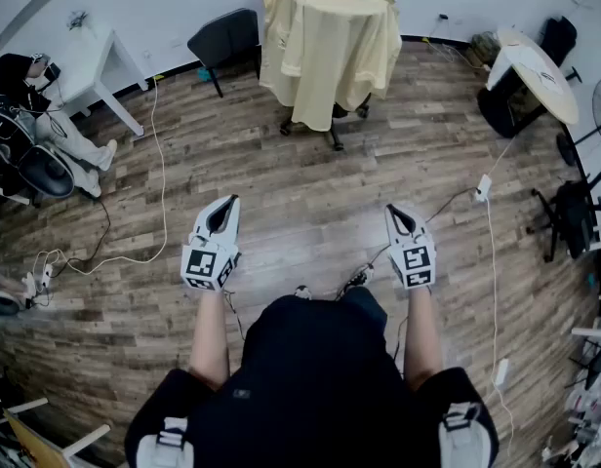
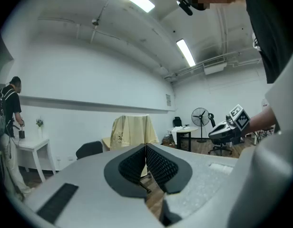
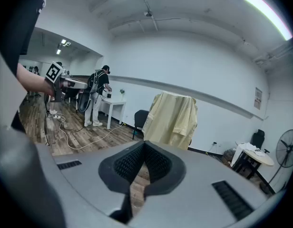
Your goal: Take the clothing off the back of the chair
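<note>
Draping the chair (image 1: 335, 135), yellow shirt (image 1: 328, 52) (left tongs (image 1: 228, 202), right tongs (image 1: 392, 210) closed).

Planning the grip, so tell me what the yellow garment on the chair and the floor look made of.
The garment: thin woven cloth, likely cotton or a blend, matte pale yellow; it hangs in soft folds over the chair back. The floor: wood-look planks, perhaps laminate, with a slight sheen; grain and plank seams show.

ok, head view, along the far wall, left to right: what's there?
white table → black chair → yellow shirt → round table
</note>
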